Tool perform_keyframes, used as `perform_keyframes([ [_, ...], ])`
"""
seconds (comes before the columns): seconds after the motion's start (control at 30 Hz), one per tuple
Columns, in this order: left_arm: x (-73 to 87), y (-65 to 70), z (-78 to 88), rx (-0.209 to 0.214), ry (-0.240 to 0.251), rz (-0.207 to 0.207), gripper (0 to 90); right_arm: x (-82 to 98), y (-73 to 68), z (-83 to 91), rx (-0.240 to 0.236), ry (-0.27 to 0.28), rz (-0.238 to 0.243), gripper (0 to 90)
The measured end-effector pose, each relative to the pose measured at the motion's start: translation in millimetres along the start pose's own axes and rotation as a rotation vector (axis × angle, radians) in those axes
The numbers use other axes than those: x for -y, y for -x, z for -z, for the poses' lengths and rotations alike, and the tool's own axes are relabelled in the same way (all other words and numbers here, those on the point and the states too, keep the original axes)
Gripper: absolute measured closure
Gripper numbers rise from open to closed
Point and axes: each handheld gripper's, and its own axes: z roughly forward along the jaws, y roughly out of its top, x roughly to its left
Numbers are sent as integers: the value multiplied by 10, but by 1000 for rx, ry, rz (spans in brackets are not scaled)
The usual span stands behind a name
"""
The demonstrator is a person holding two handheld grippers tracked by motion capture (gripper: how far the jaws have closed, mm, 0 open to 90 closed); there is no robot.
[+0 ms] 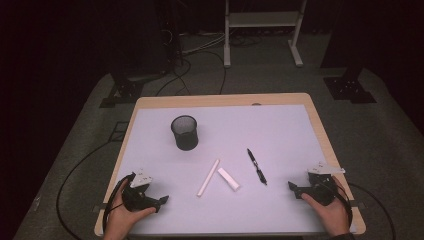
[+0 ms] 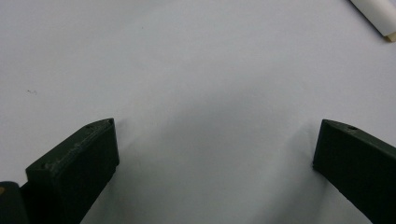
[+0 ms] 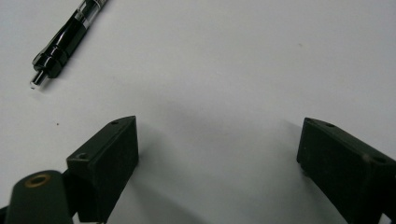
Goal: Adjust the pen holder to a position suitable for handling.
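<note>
From above, a mesh cup stands beyond the pen. The right gripper view catches the pen tip; both it and the left gripper gape wide, empty.

Dark recording lab: stand feet, floor cables, lone table.

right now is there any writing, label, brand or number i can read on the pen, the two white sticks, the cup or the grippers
None can be read.
Pen: no print to be made out on its black barrel, also close up in the right gripper view.
Two white sticks: plain, no marks.
Mesh cup: no label.
Left gripper and right gripper: no lettering visible.
</note>
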Motion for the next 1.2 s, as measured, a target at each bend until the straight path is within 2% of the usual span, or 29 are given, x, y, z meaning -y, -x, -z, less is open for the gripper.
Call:
perform_keyframes([
  [0.17,2,-4,10,-6,8,6,7,0,0,0,0,1,-1,117],
  [0.3,5,-28,43,-16,16,14,102,0,1,0,-1,1,-1,117],
  [0.53,-3,-74,76,-17,13,17,150,0,0,0,0,0,-1,117],
  [0.57,-6,-81,83,-8,18,18,179,-1,1,0,-1,-1,-1,117],
  [0.7,-37,-103,114,-1,23,22,220,-2,1,-1,-1,-1,-2,117],
  [0.8,-81,-123,154,-5,33,44,253,-2,2,-2,-2,-1,-2,117],
  [1.0,-143,-166,207,-17,52,58,313,-2,2,-2,-2,-1,-2,117],
  [1.2,-210,-195,218,-20,65,62,363,-3,3,-2,-3,-2,-3,117],
])
